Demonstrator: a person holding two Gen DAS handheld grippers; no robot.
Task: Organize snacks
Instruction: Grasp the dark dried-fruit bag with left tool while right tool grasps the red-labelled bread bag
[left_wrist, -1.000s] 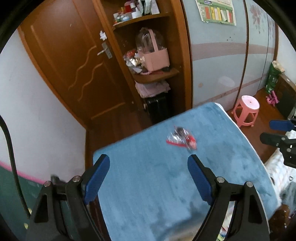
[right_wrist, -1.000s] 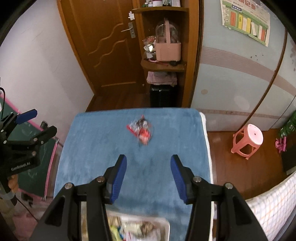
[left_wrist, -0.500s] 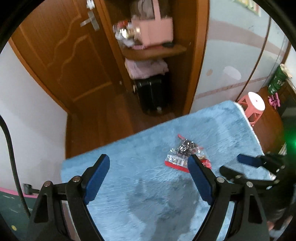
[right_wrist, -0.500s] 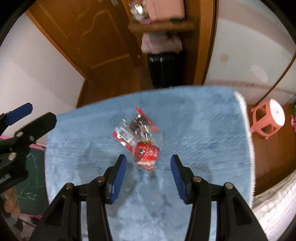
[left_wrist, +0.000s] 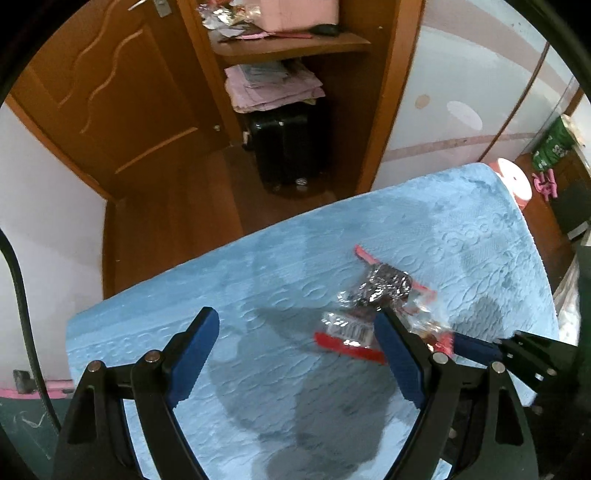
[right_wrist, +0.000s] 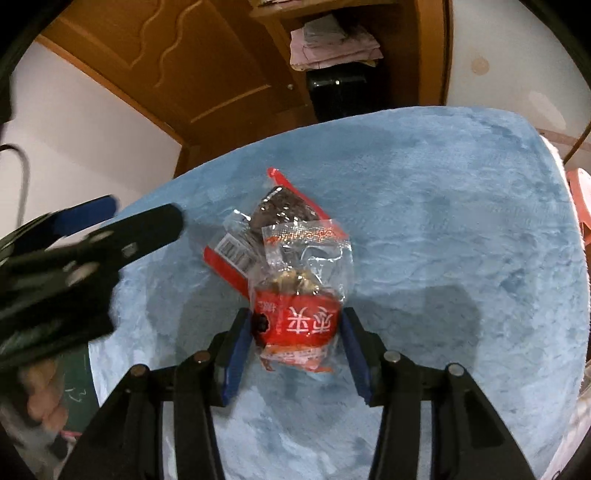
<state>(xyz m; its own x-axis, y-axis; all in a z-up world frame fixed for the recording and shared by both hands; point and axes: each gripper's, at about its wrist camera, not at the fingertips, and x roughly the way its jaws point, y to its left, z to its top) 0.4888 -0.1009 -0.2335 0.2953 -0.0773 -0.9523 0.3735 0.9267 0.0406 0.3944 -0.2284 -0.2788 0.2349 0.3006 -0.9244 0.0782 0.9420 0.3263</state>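
Note:
Two clear snack packets with red trim lie overlapping on the blue plush cloth (right_wrist: 443, 221). The near packet (right_wrist: 299, 295), with a red label, sits between the blue pads of my right gripper (right_wrist: 295, 325), which is open around it. The far packet (right_wrist: 251, 243) holds a dark snack. In the left wrist view the packets (left_wrist: 373, 299) lie by the right finger of my left gripper (left_wrist: 295, 332), which is open wide and empty. The right gripper (left_wrist: 480, 349) shows there at the right.
A wooden door (left_wrist: 103, 81) and a shelf unit (left_wrist: 295, 48) with folded pink cloth and a black suitcase (left_wrist: 288, 147) stand beyond the table's far edge. A pink stool (left_wrist: 513, 181) stands at the right. The left gripper (right_wrist: 74, 251) crosses the right wrist view at left.
Both grippers have moved forward and down toward the packets. The right gripper's pads now stand on either side of the near packet; before, it lay ahead of them.

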